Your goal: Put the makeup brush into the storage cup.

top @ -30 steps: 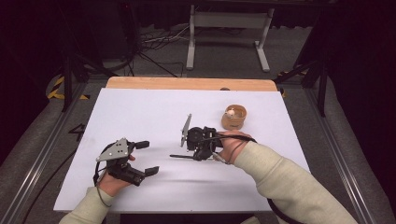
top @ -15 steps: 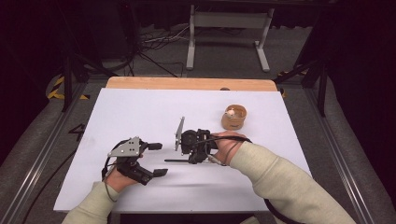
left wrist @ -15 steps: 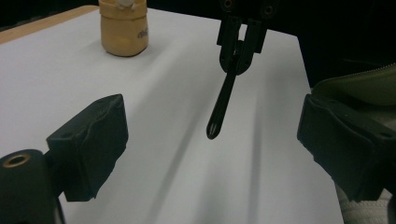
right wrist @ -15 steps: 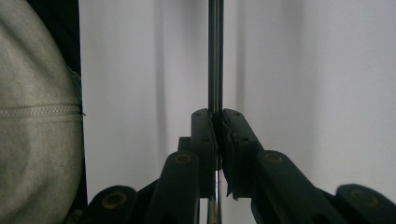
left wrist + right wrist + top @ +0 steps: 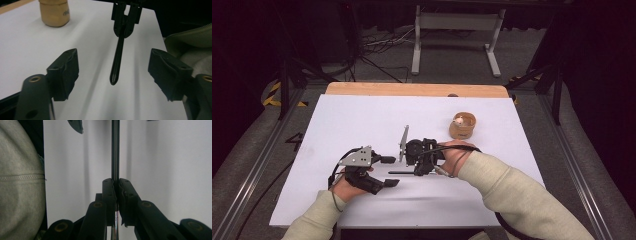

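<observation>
White tabletop [image 5: 362,120]; wooden cup [image 5: 462,126] holds small pale object, perhaps ball.

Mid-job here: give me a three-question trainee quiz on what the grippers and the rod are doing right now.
1. True or false: the right gripper is shut on the black rod.
2. The rod's free tip sits: A) between the left gripper's fingers, untouched; B) inside the wooden cup; C) off the table.
3. What is on the table behind the right gripper?

Key: 1 true. 2 A. 3 the wooden cup.
</observation>
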`<move>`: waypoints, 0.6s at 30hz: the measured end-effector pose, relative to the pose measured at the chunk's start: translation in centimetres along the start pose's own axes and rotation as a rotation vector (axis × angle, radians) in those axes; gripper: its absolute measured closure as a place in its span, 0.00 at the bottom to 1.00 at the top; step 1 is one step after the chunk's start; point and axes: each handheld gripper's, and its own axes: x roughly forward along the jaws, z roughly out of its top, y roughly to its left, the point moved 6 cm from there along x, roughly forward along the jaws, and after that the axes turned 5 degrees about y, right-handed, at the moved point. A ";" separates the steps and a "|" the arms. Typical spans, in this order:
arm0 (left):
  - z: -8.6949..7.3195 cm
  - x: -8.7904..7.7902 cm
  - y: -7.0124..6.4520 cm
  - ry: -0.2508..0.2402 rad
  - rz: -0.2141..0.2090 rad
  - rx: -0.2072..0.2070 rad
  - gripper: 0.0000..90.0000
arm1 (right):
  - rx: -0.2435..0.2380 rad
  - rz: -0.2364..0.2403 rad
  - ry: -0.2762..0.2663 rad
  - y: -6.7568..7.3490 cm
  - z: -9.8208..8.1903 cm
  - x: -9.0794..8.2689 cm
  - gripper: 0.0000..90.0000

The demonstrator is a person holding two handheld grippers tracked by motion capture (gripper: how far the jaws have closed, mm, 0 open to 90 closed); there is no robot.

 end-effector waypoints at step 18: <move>-0.6 0.8 0.1 0.059 -0.033 0.025 0.71 | -0.006 0.015 0.013 0.0 -0.1 0.2 0.93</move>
